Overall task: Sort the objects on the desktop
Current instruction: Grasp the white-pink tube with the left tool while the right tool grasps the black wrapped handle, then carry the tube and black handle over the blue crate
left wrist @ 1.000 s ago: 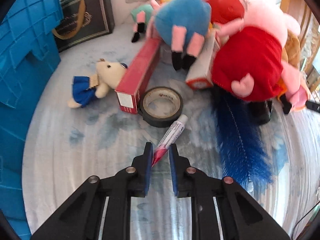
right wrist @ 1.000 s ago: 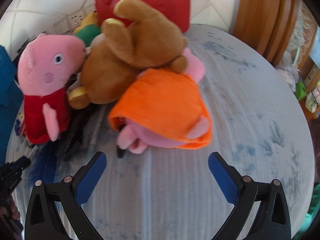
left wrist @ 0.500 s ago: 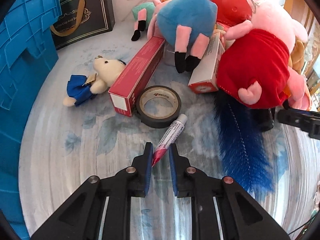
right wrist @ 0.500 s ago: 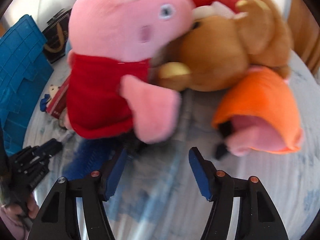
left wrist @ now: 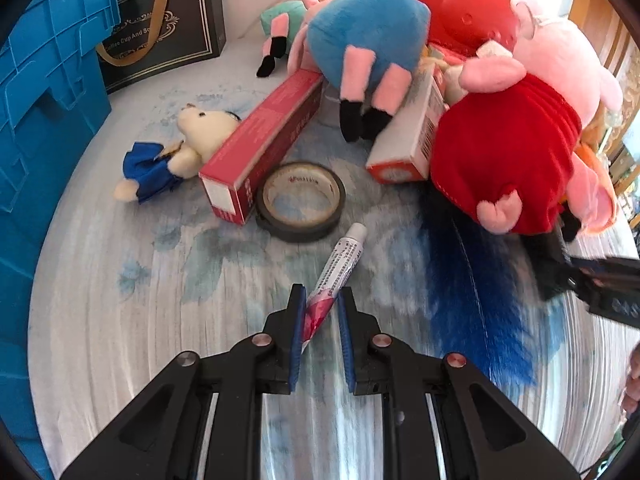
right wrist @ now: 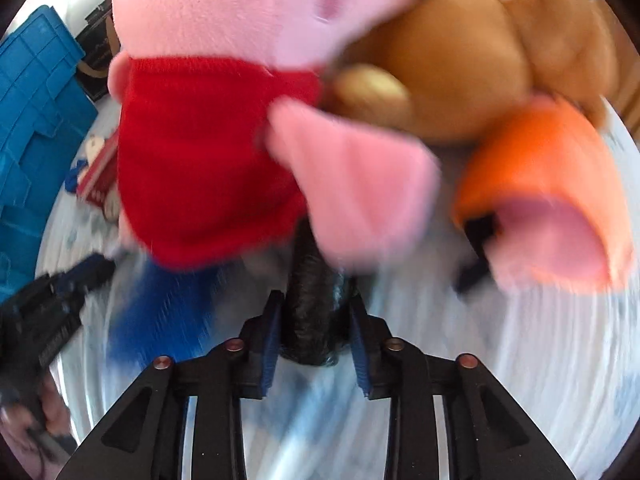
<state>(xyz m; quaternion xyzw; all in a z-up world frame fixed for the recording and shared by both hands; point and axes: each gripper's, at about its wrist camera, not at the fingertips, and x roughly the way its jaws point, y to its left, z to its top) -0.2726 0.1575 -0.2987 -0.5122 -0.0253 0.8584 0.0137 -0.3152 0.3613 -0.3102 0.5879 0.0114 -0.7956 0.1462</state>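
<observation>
My left gripper [left wrist: 320, 310] is shut on the crimped red end of a small white tube [left wrist: 340, 266], which points away toward a roll of black tape [left wrist: 301, 201]. My right gripper [right wrist: 316, 330] has its jaws narrowed around a black furry object [right wrist: 316, 312] lying under the red-dressed pink pig plush [right wrist: 208, 152]; the view is blurred and I cannot tell whether the pads press it. The right gripper also shows at the right edge of the left wrist view [left wrist: 600, 284], beside a blue feather-like brush [left wrist: 472, 280].
A blue crate [left wrist: 44, 92] stands at left, a dark gift box [left wrist: 160, 24] at the back. Red carton [left wrist: 264, 140], white carton [left wrist: 412, 140], small bear [left wrist: 176, 152], blue-dressed pig [left wrist: 368, 36], brown bear [right wrist: 480, 48] and orange-dressed plush [right wrist: 540, 184] crowd the table.
My right gripper has swung left from the orange plush to under the red-dressed pig and its jaws have narrowed from wide open. My left gripper still holds the tube and has drawn back slightly.
</observation>
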